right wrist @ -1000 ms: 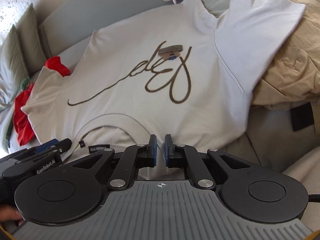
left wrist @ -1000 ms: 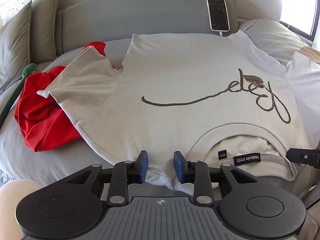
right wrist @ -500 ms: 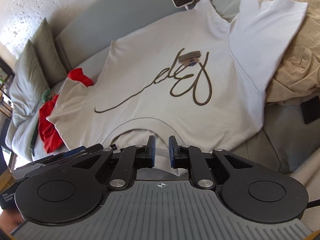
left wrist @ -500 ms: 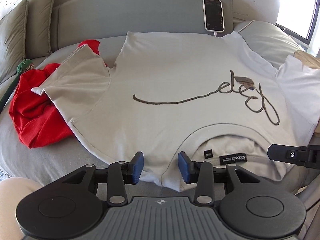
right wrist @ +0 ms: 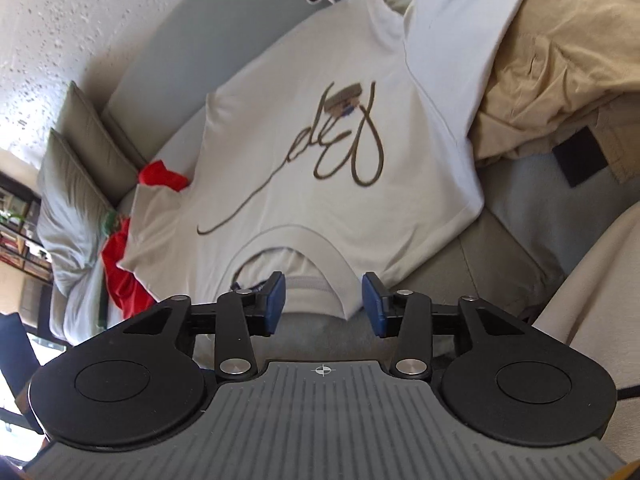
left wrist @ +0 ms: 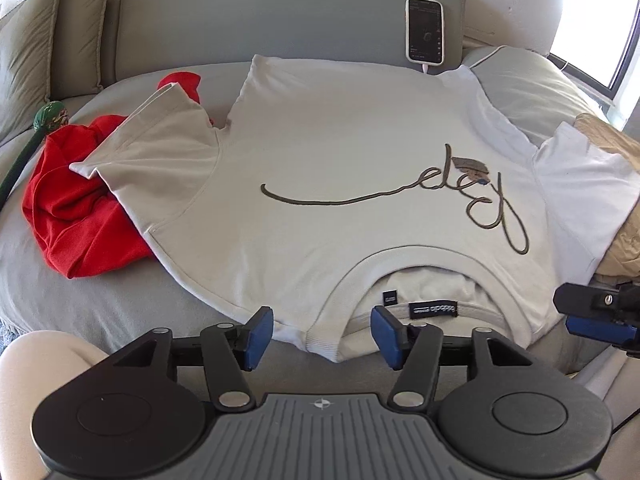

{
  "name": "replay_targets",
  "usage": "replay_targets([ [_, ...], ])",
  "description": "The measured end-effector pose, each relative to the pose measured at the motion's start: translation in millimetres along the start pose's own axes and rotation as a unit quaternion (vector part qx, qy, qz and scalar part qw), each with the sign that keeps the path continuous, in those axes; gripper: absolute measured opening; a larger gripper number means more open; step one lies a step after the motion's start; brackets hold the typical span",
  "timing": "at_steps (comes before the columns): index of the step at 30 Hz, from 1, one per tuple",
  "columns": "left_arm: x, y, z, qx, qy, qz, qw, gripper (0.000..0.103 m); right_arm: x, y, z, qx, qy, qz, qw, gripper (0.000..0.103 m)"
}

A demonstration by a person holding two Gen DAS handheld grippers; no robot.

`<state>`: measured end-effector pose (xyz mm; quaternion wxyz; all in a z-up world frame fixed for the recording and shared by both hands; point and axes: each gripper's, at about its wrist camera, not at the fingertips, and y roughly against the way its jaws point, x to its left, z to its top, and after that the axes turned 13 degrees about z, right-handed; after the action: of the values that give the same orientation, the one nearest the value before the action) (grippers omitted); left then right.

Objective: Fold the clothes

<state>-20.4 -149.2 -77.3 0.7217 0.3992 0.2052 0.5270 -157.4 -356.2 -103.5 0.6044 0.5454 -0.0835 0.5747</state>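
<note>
A light beige T-shirt point(left wrist: 340, 152) with brown script lettering lies spread face up on a grey sofa, collar towards me; it also shows in the right wrist view point(right wrist: 312, 152). My left gripper point(left wrist: 322, 336) is open, its blue pads either side of the collar's near left edge, holding nothing. My right gripper point(right wrist: 323, 304) is open over the collar's right side and shoulder edge, also empty. Its tip shows at the right edge of the left wrist view point(left wrist: 600, 316).
A red garment point(left wrist: 76, 216) lies under the shirt's left sleeve. A tan garment point(right wrist: 560, 60) lies under the right sleeve. A phone point(left wrist: 425, 30) on a cable leans against the grey backrest. Cushions point(left wrist: 44, 40) stand at the far left. A green-headed stick point(left wrist: 50, 118) lies beside them.
Both grippers have opened wide and let go of the shirt's collar edge. Both have drawn back slightly, and the right wrist view has tilted.
</note>
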Motion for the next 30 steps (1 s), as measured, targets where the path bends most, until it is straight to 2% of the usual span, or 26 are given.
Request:
replay_targets([
  [2,-2.3,2.3,3.0,-0.003,0.007,-0.009,0.9999,0.066,-0.2,9.2,7.6,-0.019,-0.010,0.007,1.000,0.050],
  [5,-6.7,2.6,8.8,-0.005,0.014,-0.009,0.9998,0.070,-5.1,23.4,19.8,-0.056,-0.029,0.009,0.998,0.050],
  [11,-16.9,4.7,19.1,-0.015,0.021,-0.014,0.9996,0.074,-12.0,53.2,46.8,-0.138,-0.023,-0.022,0.990,0.051],
  [16,-24.6,2.0,17.7,-0.019,0.004,-0.019,0.9996,0.074,-30.8,77.0,77.0,-0.226,-0.031,-0.070,0.971,0.051],
  [18,-25.5,-1.6,16.2,-0.013,0.004,-0.022,0.9997,0.074,-46.2,81.9,92.7,-0.248,-0.041,-0.088,0.964,0.050],
  [23,-24.1,-8.0,14.0,-0.004,0.006,-0.020,0.9998,0.074,-75.3,79.8,119.9,-0.262,-0.061,-0.123,0.955,0.046],
  [30,-19.6,-12.6,13.2,0.005,0.016,-0.019,0.9997,0.074,-88.9,67.1,130.1,-0.266,-0.044,-0.117,0.956,0.041],
])
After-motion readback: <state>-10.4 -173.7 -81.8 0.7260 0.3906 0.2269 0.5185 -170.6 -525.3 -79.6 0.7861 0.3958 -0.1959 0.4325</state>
